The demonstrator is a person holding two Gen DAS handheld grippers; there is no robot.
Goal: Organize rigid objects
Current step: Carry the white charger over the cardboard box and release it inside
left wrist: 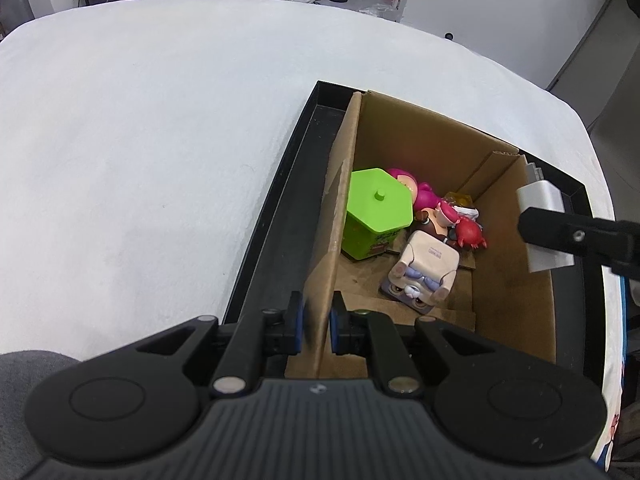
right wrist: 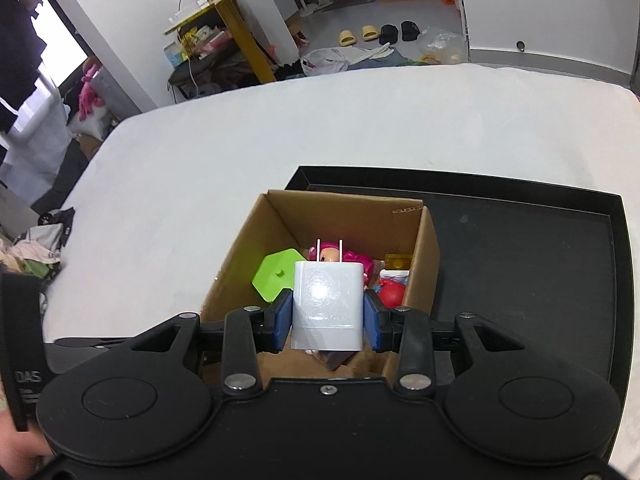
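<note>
- The cardboard box, standing at the left edge of the black tray, is steadied by the left gripper, clamped shut on its left wall.
- The white charger is pinched between the right gripper pads, above the box's near edge.
- It is best released low, over the bare near floor, clear of the green container.

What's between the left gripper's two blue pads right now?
The brown cardboard box's left wall: in the left wrist view the left gripper is shut on it, one pad on each face.
</note>
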